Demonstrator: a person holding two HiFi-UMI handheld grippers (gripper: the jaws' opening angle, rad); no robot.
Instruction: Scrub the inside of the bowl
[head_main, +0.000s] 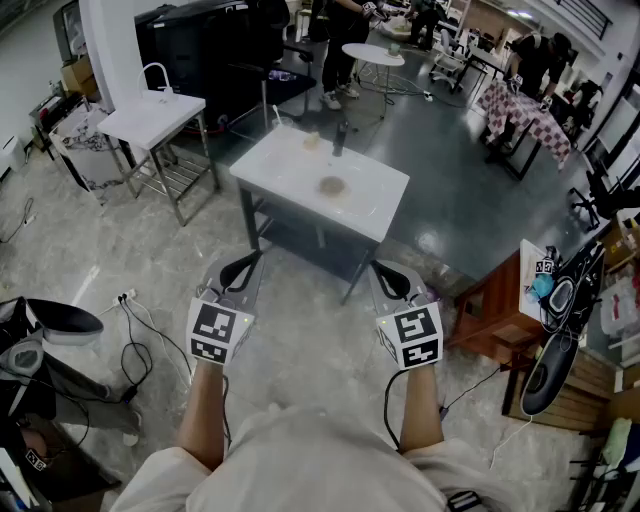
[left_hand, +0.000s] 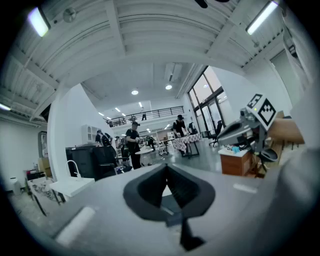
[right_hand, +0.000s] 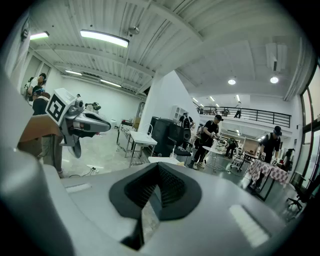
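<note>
A big room is seen from above, with a pale stone floor (head_main: 130, 250) at the near side and a dark grey floor (head_main: 450, 190) further back. A white table (head_main: 290, 165) stands in the upper middle of the head view. The bowl (head_main: 332, 185) is set near the middle of that table. It looks small and brown, and it is well apart from both grippers. A dark upright thing (head_main: 340, 138) is seen behind it on the same table, but what it is cannot be told. A second white table (head_main: 150, 118) with a tap is found at the upper left. A wooden stand (head_main: 490, 305) is seen at the right side, and people (head_main: 340, 40) are gathered round other tables at the top.

The left gripper (head_main: 243, 268) is held in the lower middle of the frame, with the right gripper (head_main: 392, 280) beside it. Both are held in the air over the floor, in front of the white table. The jaws of each are pressed together, and nothing is held between them or touched by them
</note>
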